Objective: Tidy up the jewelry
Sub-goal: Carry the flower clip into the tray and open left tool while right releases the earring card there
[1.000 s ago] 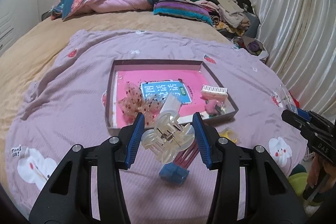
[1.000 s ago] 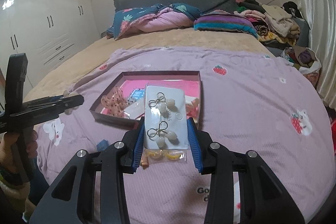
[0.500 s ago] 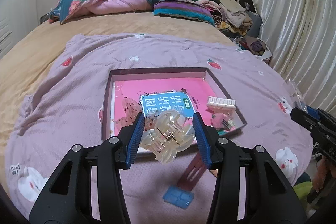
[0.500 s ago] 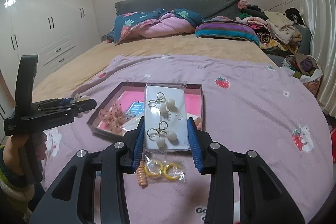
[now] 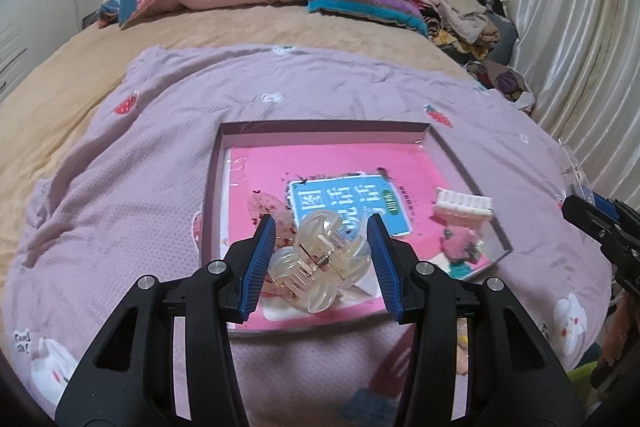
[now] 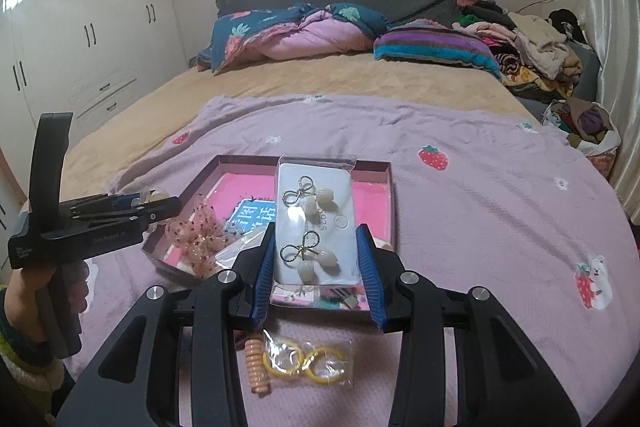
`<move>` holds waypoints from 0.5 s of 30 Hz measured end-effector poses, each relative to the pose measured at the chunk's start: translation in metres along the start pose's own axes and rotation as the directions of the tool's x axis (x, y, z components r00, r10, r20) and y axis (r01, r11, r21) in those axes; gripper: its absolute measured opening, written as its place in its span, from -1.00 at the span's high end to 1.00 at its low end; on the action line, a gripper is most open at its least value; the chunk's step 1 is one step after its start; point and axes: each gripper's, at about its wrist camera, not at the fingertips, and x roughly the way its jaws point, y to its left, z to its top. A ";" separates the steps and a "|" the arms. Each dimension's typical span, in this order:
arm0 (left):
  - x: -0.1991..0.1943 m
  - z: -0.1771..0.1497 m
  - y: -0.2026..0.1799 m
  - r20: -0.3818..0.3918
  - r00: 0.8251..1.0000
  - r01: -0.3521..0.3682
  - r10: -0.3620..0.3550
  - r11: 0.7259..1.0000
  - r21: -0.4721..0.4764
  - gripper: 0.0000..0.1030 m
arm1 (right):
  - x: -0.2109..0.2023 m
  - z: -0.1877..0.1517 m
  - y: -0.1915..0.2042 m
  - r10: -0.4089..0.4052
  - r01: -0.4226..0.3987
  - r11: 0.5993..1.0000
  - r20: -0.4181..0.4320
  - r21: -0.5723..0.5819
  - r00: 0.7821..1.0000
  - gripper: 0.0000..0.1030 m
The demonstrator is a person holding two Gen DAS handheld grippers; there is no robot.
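Clear plastic hair claw (image 5: 318, 259) sits clamped in the left gripper (image 5: 321, 263) above the pink-lined tray (image 5: 320, 127). The right gripper (image 6: 316, 267) grasps a bagged earring card (image 6: 314, 223) over the tray's near edge.

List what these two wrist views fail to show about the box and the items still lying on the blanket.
- Left wrist view: the shallow pink-lined box's near edge is hidden by the left gripper and its clear plastic claw clip.
- Left wrist view: blue item on the blanket, blurred.
- Right wrist view: box's middle, behind the bagged white earring card in the right gripper.
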 end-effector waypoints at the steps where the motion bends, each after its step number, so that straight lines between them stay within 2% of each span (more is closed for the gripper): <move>1: 0.004 -0.001 0.003 -0.008 1.000 -0.004 0.004 1.000 -0.005 0.24 | 0.007 0.000 0.002 0.003 -0.003 1.000 -0.011 -0.004 1.000 0.28; 15: 0.037 -0.008 0.028 -0.071 0.997 -0.033 0.030 0.999 -0.036 0.24 | 0.082 -0.012 0.025 0.030 -0.038 0.998 -0.149 -0.050 0.988 0.27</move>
